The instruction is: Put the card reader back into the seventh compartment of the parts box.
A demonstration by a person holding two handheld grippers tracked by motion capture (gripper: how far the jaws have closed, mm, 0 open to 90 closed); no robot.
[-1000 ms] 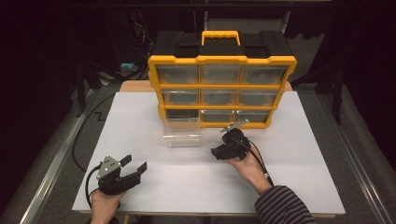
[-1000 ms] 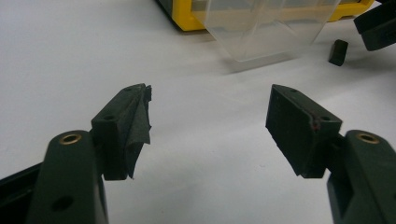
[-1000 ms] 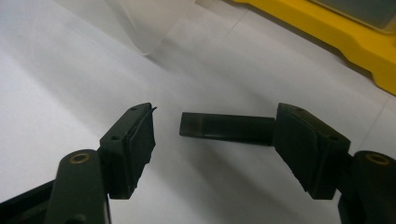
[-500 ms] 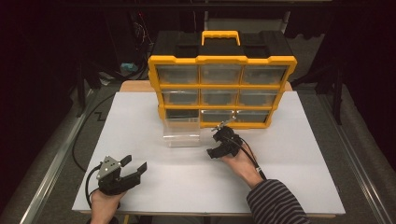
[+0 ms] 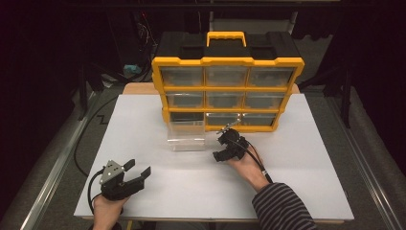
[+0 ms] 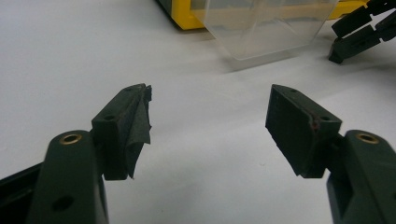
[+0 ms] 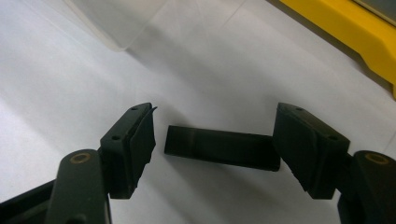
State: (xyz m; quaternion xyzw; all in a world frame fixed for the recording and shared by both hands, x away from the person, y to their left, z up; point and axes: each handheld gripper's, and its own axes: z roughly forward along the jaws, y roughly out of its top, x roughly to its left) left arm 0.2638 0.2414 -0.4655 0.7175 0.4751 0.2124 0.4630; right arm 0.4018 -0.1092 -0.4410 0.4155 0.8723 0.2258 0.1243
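- High view: we see a white table point(image 5: 143, 124) with a yellow and black organizer point(image 5: 227, 81) standing upright at its far middle, nine clear drawers in three rows.
- A clear drawer point(image 5: 186, 136) sits out on the table in front of the organizer's lower left slot, which looks empty.
- The right gripper point(image 5: 225, 148) is held just right of the clear drawer, near the organizer's base, a striped sleeve point(image 5: 282, 208) behind it.
- The left gripper point(image 5: 136, 171) rests near the table's front left, well apart from the drawer, jaws spread.
- Left gripper view: we note both jaws wide apart with nothing between them, bare table beneath. The drawer point(image 6: 266, 28) lies ahead, the right gripper point(image 6: 359, 35) at upper right.
- Right gripper view: jaws are open. A flat black bar point(image 7: 222, 147) lies on the table between the fingertips, close to the right one; we cannot tell whether it touches. The drawer's corner point(image 7: 116, 18) is upper left, the organizer's yellow edge point(image 7: 350, 32) upper right.
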